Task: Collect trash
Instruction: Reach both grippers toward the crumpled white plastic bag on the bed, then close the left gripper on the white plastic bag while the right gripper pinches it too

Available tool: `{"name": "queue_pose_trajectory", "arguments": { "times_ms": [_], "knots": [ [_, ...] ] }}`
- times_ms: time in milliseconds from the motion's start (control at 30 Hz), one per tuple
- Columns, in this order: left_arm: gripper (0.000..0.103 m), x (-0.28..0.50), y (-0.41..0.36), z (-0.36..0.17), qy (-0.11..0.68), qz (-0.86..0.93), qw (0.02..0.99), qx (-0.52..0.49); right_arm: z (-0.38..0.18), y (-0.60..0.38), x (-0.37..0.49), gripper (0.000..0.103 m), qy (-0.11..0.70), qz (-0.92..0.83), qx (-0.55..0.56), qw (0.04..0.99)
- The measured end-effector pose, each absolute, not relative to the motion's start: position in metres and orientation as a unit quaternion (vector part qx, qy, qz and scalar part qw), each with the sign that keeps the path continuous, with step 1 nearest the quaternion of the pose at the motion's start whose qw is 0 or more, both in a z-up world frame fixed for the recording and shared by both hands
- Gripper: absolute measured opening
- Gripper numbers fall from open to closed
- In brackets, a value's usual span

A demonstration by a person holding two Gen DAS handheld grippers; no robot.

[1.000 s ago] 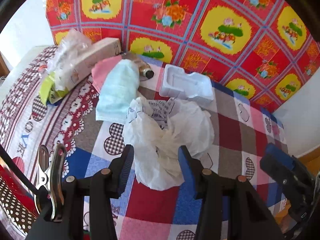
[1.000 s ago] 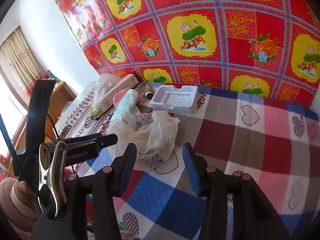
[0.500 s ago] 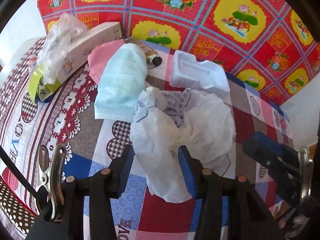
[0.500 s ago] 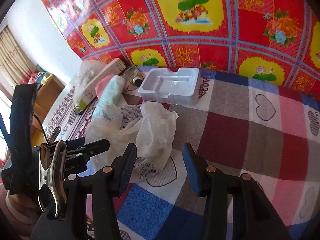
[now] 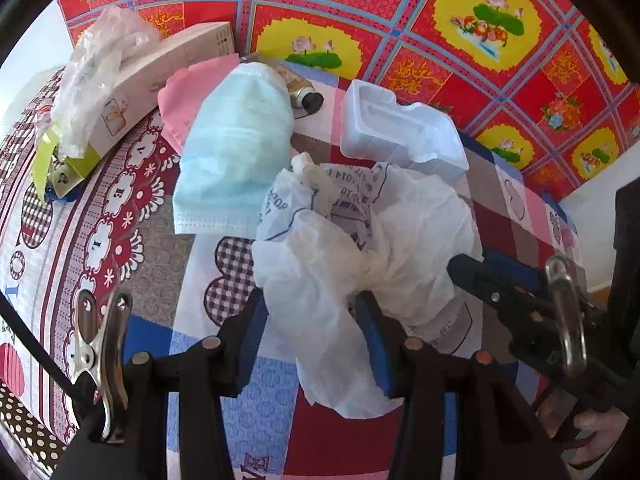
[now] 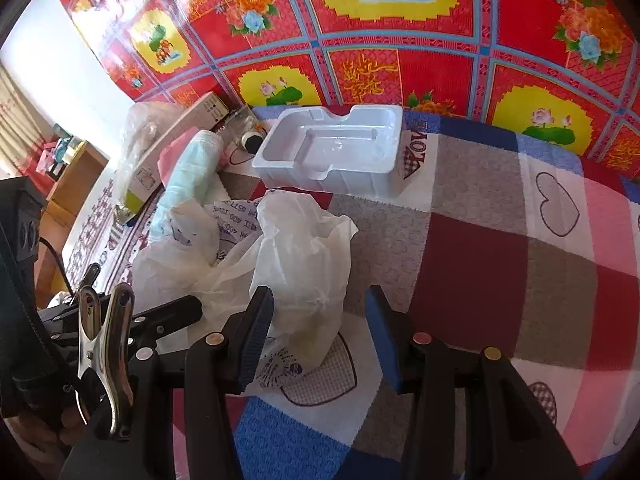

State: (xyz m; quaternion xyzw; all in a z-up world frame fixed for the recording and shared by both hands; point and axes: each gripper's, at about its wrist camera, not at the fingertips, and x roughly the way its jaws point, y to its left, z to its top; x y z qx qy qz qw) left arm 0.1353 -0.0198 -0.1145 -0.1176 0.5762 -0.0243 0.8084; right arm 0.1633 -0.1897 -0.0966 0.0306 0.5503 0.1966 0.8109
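Crumpled white plastic bag with printed text [image 5: 360, 264] lies on the checkered heart-print tablecloth [image 6: 500, 240], in front of the white moulded plastic tray [image 6: 332, 152]. Left gripper [image 5: 312, 336] straddles the bag's near flap, jaws apart, not clamped. Right gripper [image 6: 318, 332] is released too, at the bag's other edge.

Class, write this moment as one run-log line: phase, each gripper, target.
phase: approach | left gripper: open, fingers astride white plastic bag | right gripper: open at the bag's edge | target: bag, not gripped
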Motion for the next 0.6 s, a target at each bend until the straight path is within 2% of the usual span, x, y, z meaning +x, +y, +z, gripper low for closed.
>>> {"name": "queue_pose_trajectory", "arguments": {
  "times_ms": [600],
  "knots": [
    [0.049, 0.140, -0.026, -0.120, 0.569, -0.045, 0.816, -0.096, -0.107, -0.184, 0.167, 0.049, 0.556, 0.174, 0.040, 0.812]
  ]
}}
